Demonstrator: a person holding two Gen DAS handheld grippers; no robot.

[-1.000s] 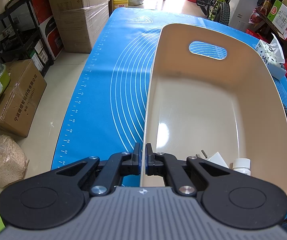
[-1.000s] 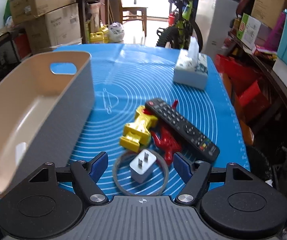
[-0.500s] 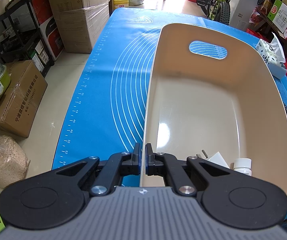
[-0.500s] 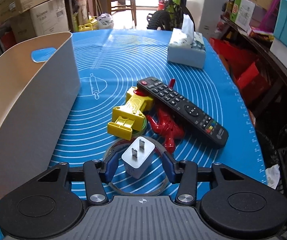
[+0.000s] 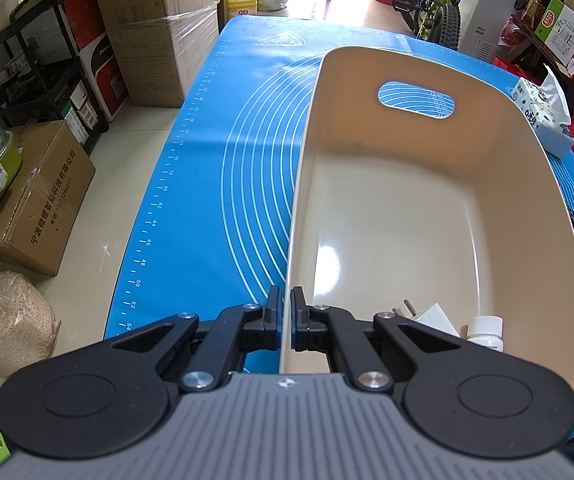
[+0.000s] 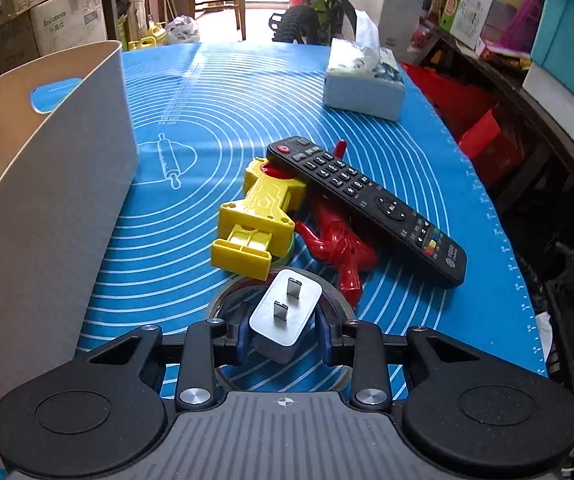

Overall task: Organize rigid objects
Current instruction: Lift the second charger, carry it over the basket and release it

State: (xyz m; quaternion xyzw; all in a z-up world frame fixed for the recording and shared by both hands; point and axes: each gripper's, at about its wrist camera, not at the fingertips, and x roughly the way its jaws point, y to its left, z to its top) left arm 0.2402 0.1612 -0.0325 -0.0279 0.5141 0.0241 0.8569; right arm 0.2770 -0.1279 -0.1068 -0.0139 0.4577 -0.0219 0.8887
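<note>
The plug [image 6: 285,314] is gripped between the right gripper [image 6: 283,330]'s jaws, just above a ring [image 6: 337,300] on the counter [image 6: 215,92]. The bin [image 5: 427,216]'s near-left rim is pinched by the left gripper [image 5: 283,318]. A lift over the bin's wall, left of the plug, is judged next; open mat lies between.
</note>
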